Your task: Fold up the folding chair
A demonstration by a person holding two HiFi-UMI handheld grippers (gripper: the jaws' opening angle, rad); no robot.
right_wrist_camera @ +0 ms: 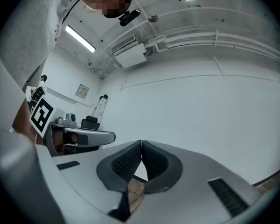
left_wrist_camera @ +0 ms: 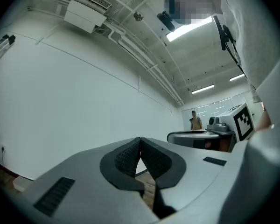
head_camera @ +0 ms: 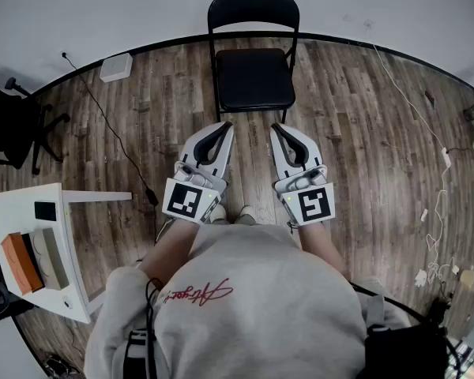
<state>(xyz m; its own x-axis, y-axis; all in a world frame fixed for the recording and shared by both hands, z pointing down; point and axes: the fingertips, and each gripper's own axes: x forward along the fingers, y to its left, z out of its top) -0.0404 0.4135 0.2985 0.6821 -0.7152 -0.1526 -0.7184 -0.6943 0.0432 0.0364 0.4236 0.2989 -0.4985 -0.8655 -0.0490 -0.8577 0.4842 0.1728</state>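
A black folding chair [head_camera: 253,50] stands unfolded on the wood floor by the far wall, its seat facing me. My left gripper [head_camera: 226,125] is held level in front of me, just short of the seat's front edge, jaws shut with nothing between them. My right gripper [head_camera: 276,126] hovers beside it, a hand's width to the right, also shut and empty. Neither touches the chair. In the left gripper view the left gripper [left_wrist_camera: 140,139] shows its pads pressed tip to tip against a white wall. The right gripper [right_wrist_camera: 141,143] looks the same in its own view.
A white table [head_camera: 31,247] with an orange box [head_camera: 20,260] stands at the left. A black office chair [head_camera: 12,125] sits at the far left. A black cable [head_camera: 110,129] runs over the floor on the left, white cables [head_camera: 438,204] on the right. A person [left_wrist_camera: 194,121] stands far off.
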